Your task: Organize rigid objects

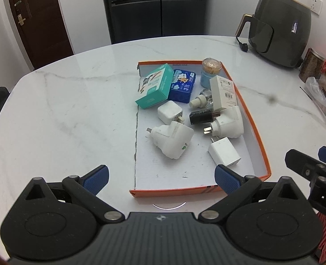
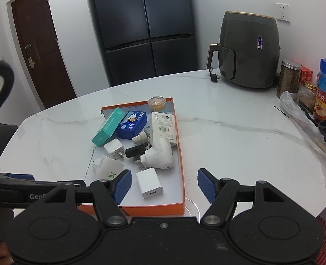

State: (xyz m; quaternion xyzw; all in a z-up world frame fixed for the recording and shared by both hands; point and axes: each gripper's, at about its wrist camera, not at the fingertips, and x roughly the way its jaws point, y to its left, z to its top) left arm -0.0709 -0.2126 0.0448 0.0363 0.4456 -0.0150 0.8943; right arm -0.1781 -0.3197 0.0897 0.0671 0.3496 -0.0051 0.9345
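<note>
Both grippers hover low over the near table edge, jaws spread wide, nothing between them. Left gripper (image 1: 160, 177) sits in front of the tray's near left corner; right gripper (image 2: 164, 182) is over the tray's near right corner, its left fingertip (image 2: 123, 182) above the tray floor, just beside the white charger (image 2: 149, 185).

Orange tray (image 1: 254, 130) lies on the marble table (image 1: 63, 110), all task items inside it. Far end: teal box (image 1: 155, 86) leaning over the left wall, blue tin (image 1: 182, 86) next to it, toothpick jar (image 1: 210, 72) in the far right corner. White box (image 1: 223, 92) rests along the right wall. Small bottle (image 1: 199, 100) lies between tin and white box. Middle: square plug (image 1: 169, 112), black adapter (image 1: 201, 117), right plug (image 1: 228, 122) touching the adapter. Near left: big plug (image 1: 174, 140) on its side.

Air fryer (image 2: 249, 50) stands at the far right of the table, jars (image 2: 288, 78) beside it. Fridge (image 2: 143, 28) and door (image 2: 41, 50) behind.
</note>
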